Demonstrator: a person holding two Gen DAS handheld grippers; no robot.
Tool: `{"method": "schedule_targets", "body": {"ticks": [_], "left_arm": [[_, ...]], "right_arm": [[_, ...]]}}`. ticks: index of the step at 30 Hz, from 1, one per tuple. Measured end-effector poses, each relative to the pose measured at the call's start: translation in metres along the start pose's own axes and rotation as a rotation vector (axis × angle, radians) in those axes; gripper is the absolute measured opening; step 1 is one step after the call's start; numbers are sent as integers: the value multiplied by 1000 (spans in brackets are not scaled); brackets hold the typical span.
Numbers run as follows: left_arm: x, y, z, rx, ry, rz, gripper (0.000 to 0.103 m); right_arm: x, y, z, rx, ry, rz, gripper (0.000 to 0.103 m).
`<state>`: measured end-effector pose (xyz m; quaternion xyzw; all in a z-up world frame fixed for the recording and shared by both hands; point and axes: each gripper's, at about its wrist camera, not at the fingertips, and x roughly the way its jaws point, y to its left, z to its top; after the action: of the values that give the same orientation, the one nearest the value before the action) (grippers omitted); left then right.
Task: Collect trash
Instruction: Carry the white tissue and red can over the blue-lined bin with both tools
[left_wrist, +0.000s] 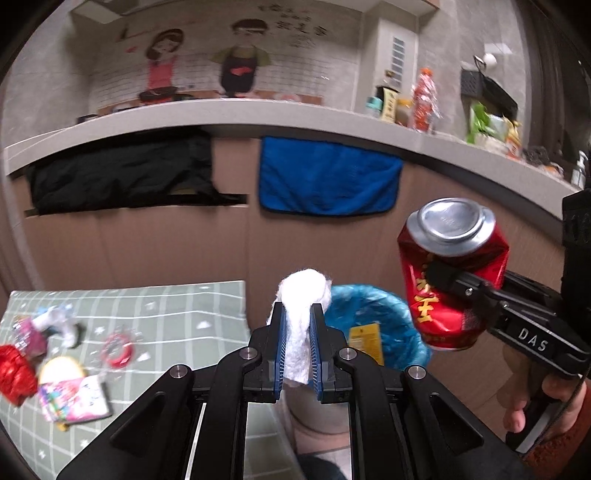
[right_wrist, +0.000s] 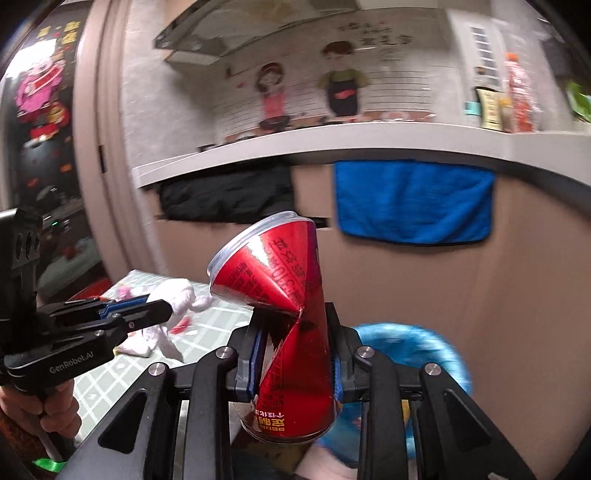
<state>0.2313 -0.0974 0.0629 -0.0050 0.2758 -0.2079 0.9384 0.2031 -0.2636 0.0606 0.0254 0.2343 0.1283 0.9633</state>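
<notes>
Two pieces of trash are held aloft beside the table: a crumpled tissue pinched in the left gripper, a dented red can clamped in the right gripper. Carrying appears underway; release over the blue-lined bin is called for next.

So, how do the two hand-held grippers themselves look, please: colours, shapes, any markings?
Both are black with angular linkage arms, silver pivot bolts and blue ribbed pads. The left hand-held gripper carries white "GenRobot.AI" lettering on its side, seen from the right wrist. The right hand-held gripper shows white "DAS" on its body, and a dark cable runs beside its handle.
</notes>
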Motion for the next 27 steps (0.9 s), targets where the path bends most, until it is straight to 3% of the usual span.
{"method": "schedule_targets", "body": {"ticks": [10,27], "left_arm": [[58,-30,9,28,15,-26,12],[114,-37,-3,33,79,-30,12]], "right_arm": [[12,-67,-11,116,28,-85,26],[49,-106,-33,180,92,-128,26]]}}
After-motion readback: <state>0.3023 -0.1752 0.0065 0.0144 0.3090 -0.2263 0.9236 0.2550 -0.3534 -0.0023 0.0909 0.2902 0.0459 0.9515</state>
